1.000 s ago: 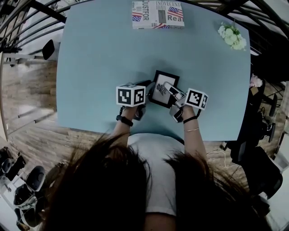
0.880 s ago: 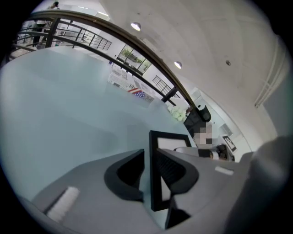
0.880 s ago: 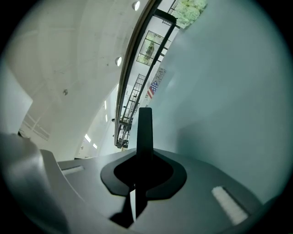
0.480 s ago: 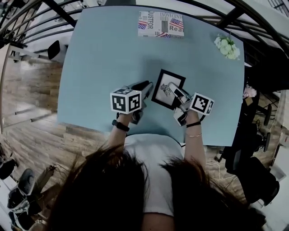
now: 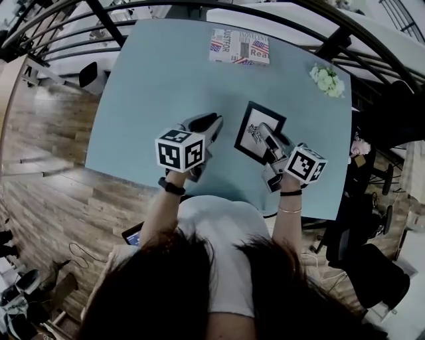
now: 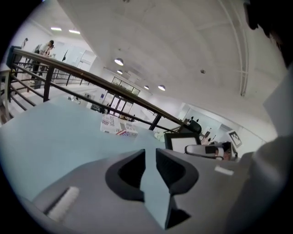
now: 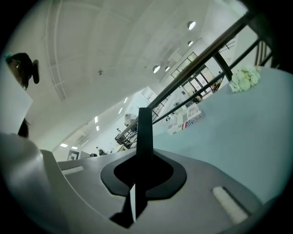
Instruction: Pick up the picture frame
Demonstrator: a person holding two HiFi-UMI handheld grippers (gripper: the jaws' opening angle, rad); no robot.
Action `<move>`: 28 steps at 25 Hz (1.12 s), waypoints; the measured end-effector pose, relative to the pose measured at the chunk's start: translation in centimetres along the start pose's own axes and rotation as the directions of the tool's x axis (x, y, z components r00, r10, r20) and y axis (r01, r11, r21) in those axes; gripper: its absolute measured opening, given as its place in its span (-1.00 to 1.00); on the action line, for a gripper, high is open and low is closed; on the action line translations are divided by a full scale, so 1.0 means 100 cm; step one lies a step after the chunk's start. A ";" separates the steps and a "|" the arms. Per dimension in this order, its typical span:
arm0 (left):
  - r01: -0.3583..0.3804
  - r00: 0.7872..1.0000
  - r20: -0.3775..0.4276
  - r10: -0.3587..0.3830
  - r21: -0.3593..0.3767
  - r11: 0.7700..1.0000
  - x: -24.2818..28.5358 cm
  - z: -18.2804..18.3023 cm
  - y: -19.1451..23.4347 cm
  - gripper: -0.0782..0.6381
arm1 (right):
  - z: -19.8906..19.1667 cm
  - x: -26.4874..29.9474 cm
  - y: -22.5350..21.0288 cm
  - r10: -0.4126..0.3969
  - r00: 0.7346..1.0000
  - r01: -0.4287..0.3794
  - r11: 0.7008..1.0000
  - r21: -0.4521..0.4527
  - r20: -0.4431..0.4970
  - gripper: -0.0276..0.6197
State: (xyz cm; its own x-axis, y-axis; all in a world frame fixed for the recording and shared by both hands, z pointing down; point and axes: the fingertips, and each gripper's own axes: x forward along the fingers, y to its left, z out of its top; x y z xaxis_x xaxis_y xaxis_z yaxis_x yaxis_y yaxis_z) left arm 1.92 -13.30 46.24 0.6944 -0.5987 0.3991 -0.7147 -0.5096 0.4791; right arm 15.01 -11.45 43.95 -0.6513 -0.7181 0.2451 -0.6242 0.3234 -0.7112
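Note:
The picture frame (image 5: 251,127), black with a white mat and a small dark print, hangs tilted above the blue table (image 5: 153,80). My right gripper (image 5: 265,135) is shut on the frame's right side. In the right gripper view the frame (image 7: 144,128) shows edge-on, standing up from between the jaws of the right gripper (image 7: 144,153). My left gripper (image 5: 214,123) hovers a little left of the frame, apart from it. Its jaws stand a narrow gap apart with only table showing between them (image 6: 150,157). The left gripper view shows the frame (image 6: 179,139) to the right.
A box printed with flags and text (image 5: 240,46) lies at the table's far edge. White flowers (image 5: 327,78) sit at the far right corner. A dark railing (image 5: 199,5) runs behind the table, and wooden floor (image 5: 46,153) lies to the left.
Both grippers have risen. The frame has come up off the table in the right gripper. The left gripper, earlier at the frame's left edge, now stands apart from it.

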 end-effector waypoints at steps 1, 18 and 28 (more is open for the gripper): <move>-0.003 1.000 0.014 0.002 0.019 1.000 -0.005 0.005 -0.003 -0.41 | 0.004 -0.004 0.005 -0.006 1.000 0.007 1.000 -0.030 0.008 -0.87; -0.154 0.975 0.213 0.069 0.416 0.896 -0.055 0.045 -0.038 -0.59 | 0.046 -0.067 0.043 -0.251 0.931 0.361 0.736 -0.573 0.263 -0.87; -0.151 0.974 0.218 0.063 0.417 0.896 -0.044 0.044 -0.032 -0.62 | 0.046 -0.062 0.032 -0.325 0.885 0.463 0.561 -0.686 0.332 -0.87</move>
State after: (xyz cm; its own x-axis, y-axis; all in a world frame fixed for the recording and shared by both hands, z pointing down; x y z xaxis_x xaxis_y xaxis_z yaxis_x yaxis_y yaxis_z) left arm 0.75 -11.73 39.50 0.6130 -0.7499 0.2489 -0.7805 -0.6236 0.0432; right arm 18.99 -8.79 37.15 -0.2306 -0.9457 0.2289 -0.9478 0.2716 0.1671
